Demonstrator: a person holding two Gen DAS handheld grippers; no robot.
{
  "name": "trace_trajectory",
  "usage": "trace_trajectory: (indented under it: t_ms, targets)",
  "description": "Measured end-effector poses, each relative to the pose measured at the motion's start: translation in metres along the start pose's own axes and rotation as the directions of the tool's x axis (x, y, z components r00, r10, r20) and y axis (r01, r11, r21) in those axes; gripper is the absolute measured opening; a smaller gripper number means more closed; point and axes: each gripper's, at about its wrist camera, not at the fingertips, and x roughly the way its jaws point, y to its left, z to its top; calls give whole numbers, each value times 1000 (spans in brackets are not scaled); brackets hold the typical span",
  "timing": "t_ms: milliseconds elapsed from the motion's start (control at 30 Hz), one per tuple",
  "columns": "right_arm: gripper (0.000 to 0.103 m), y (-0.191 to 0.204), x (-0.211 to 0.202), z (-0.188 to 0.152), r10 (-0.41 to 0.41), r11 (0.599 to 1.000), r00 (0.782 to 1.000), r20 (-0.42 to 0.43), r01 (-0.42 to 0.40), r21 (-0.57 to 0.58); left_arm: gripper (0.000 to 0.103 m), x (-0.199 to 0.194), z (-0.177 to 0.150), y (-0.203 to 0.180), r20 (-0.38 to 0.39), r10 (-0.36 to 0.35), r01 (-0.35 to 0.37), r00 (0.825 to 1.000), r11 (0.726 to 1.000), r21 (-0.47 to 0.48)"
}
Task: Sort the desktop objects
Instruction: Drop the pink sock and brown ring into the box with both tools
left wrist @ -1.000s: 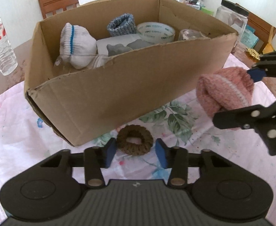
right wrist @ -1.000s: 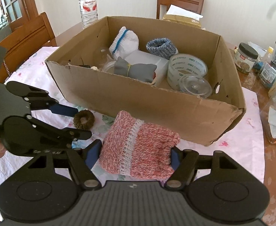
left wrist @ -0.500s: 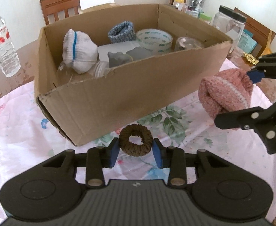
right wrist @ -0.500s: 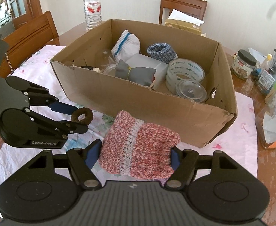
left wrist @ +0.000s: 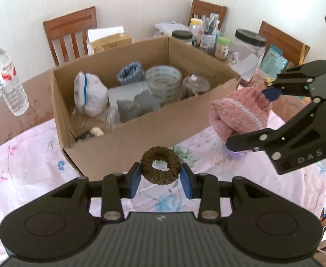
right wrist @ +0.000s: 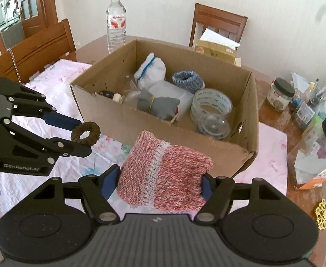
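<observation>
Table [right wrist: 271, 138] under a pink floral cloth [left wrist: 29, 155], with wooden chairs [right wrist: 218, 26] around it and a white wall behind. Near the middle stands an open cardboard box [left wrist: 123, 142]. Inside it lie a white sock bundle [left wrist: 89, 95] with a blue stripe, a blue knitted ring [left wrist: 129, 72], a grey cloth bundle [left wrist: 136, 106], a roll of clear tape [left wrist: 163, 81] and a clear round lid [right wrist: 214, 125].

Outside the box, a water bottle [left wrist: 7, 77] stands to its left in the left wrist view, and black-lidded jars [right wrist: 279, 94] and a cluster of pens sit on the bare wood to its right.

The right gripper [right wrist: 160, 183] holds a pink knitted roll [right wrist: 165, 173] with a white band, its fingers pressed into both sides, raised above the cloth just in front of the box.

The left gripper [left wrist: 160, 179], beside it, pinches a small dark brown woven ring [left wrist: 160, 165] between its blue pads [left wrist: 134, 179], also lifted clear of the cloth near the box's front wall.
</observation>
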Motion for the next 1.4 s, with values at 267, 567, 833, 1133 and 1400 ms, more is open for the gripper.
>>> trace_trajectory:
  t_ms: [267,567,833,1133,1400]
  targets:
    - [76,-4,-15,19,-12,1000,999,43,13,-21,37,-19,19,3,50,12,-12,999,1000,9]
    - [76,-10,-17,45,-35,998,997,75,39,-58,37,-26,51,17,111,30,-31,993,1000,6]
    - [76,-15,-6,65,-32,996,996,78,38,-78,37,-18,71,28,122,52,-54,991,998,17]
    - [76,-18,9,87,-30,995,996,82,38,-96,37,-4,80,46,111,73,-73,991,997,-1]
    - [90,-15,21,93,-14,994,996,84,23,-109,78,2,80,57,100,105,-103,989,994,-33]
